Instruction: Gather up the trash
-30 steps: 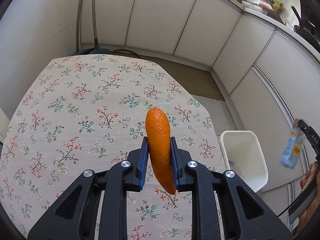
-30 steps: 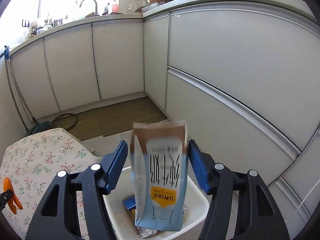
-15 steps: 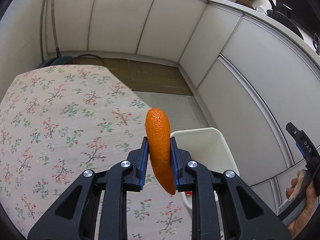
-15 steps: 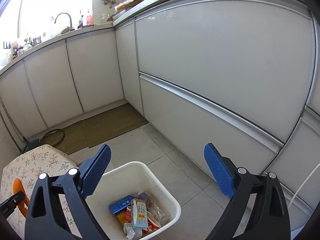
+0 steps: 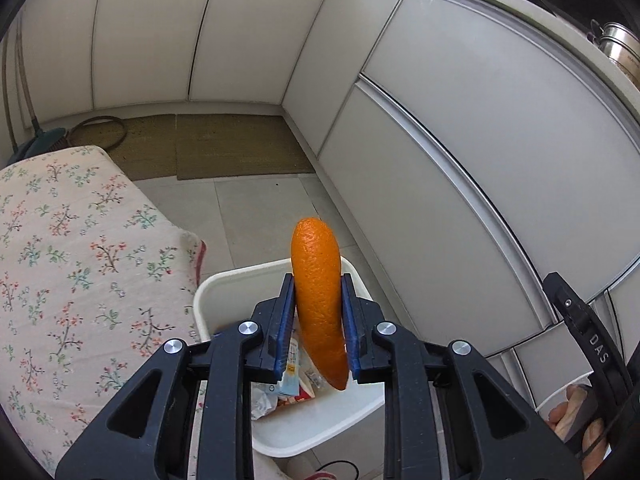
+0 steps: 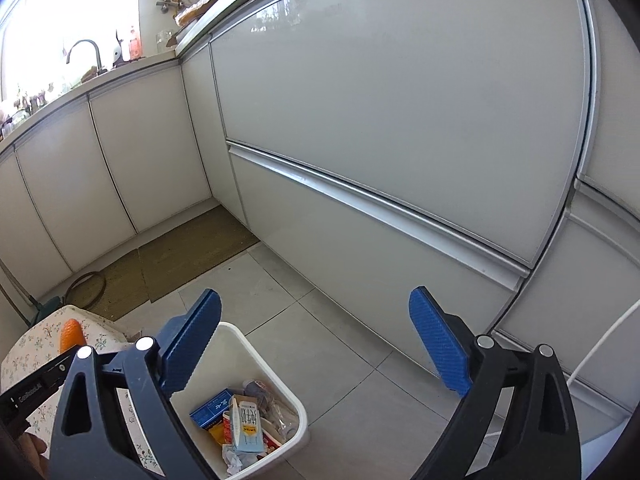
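Note:
My left gripper (image 5: 316, 292) is shut on a long piece of orange peel (image 5: 319, 300), held upright above the white trash bin (image 5: 224, 284). The bin stands on the floor beside the table with the floral cloth (image 5: 68, 264). In the right wrist view the bin (image 6: 288, 392) holds a blue-and-white carton (image 6: 246, 426), a blue box (image 6: 212, 412) and crumpled wrappers. My right gripper (image 6: 316, 332) stands wide open with nothing between its fingers, above the floor to the right of the bin. The peel (image 6: 71, 334) shows at the left edge there.
White kitchen cabinets (image 5: 460, 152) run along the back and right. A brown mat (image 5: 224, 148) lies on the tiled floor at the corner. A white cable (image 6: 600, 344) trails at the right. A hand (image 5: 576, 428) holds the right gripper's handle.
The right gripper opened and the carton dropped into the bin. My left gripper carried the peel rightward from over the table to above the bin.

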The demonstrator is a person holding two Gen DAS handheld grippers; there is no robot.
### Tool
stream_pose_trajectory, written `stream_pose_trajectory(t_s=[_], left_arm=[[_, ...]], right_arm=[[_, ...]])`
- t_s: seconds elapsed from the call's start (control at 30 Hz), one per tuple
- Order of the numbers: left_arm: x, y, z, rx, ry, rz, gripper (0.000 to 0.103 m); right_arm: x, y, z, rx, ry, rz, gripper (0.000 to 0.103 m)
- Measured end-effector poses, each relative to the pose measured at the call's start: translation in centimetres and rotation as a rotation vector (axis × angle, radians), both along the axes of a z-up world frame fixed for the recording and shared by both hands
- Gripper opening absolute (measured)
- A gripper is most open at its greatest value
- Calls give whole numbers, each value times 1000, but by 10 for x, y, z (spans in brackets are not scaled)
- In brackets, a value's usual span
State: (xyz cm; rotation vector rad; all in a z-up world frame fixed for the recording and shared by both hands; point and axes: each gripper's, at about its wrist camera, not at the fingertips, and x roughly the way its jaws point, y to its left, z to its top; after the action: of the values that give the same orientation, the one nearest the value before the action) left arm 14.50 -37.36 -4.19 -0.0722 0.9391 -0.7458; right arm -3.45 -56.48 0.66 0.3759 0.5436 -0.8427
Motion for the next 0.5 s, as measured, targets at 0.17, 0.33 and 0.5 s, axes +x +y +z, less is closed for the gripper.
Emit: stream_pose_trajectory(t_s=[0.17, 0.33, 0.5], left_arm=[[1, -13, -10, 18, 19, 8, 36], [-17, 1, 2, 49, -61, 31, 56], [-49, 40, 34, 111, -254, 139, 87]], right_arm=[[-13, -7, -2, 13, 6, -13, 92], [-14, 3, 2, 4, 5, 12, 92], [-16, 39, 16, -14, -54, 82, 94]])
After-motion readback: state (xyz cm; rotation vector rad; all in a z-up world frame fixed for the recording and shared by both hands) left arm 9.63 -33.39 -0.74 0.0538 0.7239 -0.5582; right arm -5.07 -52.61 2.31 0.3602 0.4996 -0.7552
